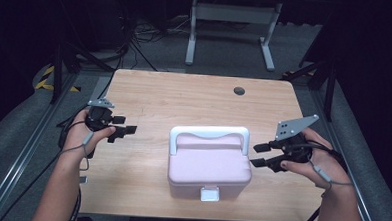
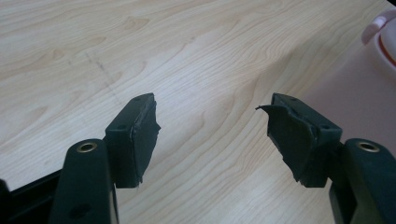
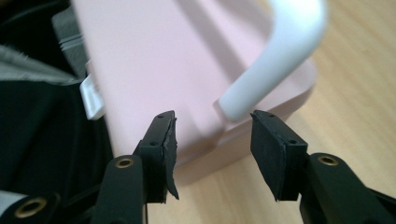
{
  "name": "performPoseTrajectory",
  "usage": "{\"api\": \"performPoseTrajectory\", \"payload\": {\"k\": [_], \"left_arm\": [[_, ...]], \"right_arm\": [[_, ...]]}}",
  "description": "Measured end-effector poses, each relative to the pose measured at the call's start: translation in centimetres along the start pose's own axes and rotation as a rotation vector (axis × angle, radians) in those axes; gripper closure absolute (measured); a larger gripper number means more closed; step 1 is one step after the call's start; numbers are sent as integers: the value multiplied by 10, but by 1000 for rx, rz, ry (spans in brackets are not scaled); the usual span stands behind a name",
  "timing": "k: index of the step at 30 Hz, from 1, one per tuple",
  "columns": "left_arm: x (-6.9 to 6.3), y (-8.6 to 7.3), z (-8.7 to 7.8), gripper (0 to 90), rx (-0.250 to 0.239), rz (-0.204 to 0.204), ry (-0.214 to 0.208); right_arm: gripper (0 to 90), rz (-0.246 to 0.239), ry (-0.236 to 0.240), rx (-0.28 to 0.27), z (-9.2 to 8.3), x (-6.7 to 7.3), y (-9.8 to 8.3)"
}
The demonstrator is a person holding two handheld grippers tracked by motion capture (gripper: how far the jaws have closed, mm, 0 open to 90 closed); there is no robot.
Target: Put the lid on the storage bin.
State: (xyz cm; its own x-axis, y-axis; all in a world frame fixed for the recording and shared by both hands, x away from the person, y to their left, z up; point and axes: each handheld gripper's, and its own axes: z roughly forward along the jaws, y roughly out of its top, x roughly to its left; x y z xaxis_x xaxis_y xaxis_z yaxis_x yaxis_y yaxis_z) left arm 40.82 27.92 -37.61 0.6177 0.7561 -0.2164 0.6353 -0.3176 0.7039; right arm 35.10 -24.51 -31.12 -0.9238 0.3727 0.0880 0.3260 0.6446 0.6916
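Near the desk's [image 1: 149,96] front edge, both tongs [image 1: 122,132] [image 1: 262,156] stood spread and empty; closing the right off-centre could have skidded the pink box [image 1: 209,163].

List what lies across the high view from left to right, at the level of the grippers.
Left gripper → pink box with its white handle → right gripper, all over the wooden table.

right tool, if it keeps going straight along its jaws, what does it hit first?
Most likely the pink box, at the corner where the white handle joins the lid. The right tool stands open just short of it; depth is hard to judge.
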Motion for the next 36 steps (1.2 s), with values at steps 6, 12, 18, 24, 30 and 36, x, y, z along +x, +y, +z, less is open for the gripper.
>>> {"api": "performPoseTrajectory", "payload": {"k": [6, 12, 18, 24, 30, 36], "left_arm": [[6, -15, -10, 334, 7, -31, 40], [9, -27, -19, 332, 9, -57, 69], [16, -33, -18, 329, 19, -65, 97], [24, -35, -13, 327, 23, -59, 109], [29, -37, -5, 320, 27, -52, 104], [37, -39, 7, 305, 42, -64, 109]], "right_arm": [[470, 40, -65, -74, -2, -25, 2], [446, 76, -112, -127, -2, -47, 1], [412, 119, -162, -156, 0, -70, -8], [402, 177, -197, -169, 7, -91, -22], [391, 212, -209, -155, 16, -108, -37], [378, 267, -226, -101, 36, -129, -61]]}}
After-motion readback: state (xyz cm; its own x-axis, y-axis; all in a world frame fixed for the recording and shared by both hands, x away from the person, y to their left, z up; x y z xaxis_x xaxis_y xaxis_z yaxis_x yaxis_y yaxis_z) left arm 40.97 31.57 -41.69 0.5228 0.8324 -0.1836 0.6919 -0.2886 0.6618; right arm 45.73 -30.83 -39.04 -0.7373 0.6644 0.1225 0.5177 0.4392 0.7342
